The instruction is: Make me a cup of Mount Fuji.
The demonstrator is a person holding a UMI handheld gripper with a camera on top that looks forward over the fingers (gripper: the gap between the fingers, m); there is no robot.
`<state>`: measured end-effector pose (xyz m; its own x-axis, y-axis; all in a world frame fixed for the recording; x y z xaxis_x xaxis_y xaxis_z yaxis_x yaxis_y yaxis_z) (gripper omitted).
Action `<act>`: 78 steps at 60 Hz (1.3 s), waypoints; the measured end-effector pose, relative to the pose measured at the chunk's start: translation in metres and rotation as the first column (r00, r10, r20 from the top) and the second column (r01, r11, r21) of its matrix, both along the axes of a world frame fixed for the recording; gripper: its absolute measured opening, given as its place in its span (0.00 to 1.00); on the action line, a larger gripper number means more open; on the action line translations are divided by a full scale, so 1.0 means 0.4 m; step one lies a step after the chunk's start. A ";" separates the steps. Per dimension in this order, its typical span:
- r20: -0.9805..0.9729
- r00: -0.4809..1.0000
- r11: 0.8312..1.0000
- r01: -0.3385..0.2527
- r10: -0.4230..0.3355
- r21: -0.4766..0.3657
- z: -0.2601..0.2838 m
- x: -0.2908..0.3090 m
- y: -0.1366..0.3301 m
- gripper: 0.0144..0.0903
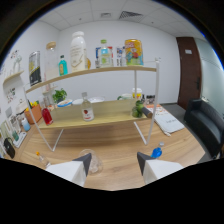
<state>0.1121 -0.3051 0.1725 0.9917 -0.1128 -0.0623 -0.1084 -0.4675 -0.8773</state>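
Two white gripper (114,165) fingers spread, empty | clear glass cup (91,161) just ahead of left finger on wooden table (120,145) | likely light, slippery, fragile; grasp mid-wall.

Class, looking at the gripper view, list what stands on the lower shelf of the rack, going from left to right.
Red bottle → clear bottle with red label → green-filled glass. The gripper sits nearer, jaws open, a clear cup beside them.

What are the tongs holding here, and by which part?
Nothing. The tongs are open, with only bare wooden table between them; a clear glass stands beside one finger.
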 end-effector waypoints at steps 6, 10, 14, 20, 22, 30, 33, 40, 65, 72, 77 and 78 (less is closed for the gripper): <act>-0.005 0.999 0.999 -0.040 0.040 0.011 -0.010 -0.096 0.015 0.93; -0.002 0.998 0.998 -0.064 0.064 0.002 -0.028 -0.151 0.028 0.93; 0.006 0.996 0.996 -0.084 0.084 0.002 -0.029 -0.196 0.044 0.93; 0.013 0.994 0.994 -0.104 0.104 0.019 0.010 -0.249 0.072 0.93; 0.011 0.994 0.994 -0.108 0.107 0.035 0.037 -0.262 0.080 0.93; 0.011 0.995 0.993 -0.096 0.095 0.076 0.167 -0.300 0.114 0.93; 0.012 0.997 0.993 -0.082 0.081 0.083 0.221 -0.309 0.123 0.93; 0.026 0.997 0.986 -0.074 0.071 0.147 0.370 -0.337 0.152 0.94; 0.030 0.995 0.961 -0.104 0.099 0.257 0.618 -0.433 0.341 0.93; 0.048 0.993 0.958 -0.120 0.111 0.259 0.598 -0.448 0.411 0.92; 0.065 0.991 0.957 -0.133 0.120 0.259 0.580 -0.454 0.454 0.88; 0.064 0.990 0.956 -0.135 0.122 0.260 0.577 -0.455 0.461 0.85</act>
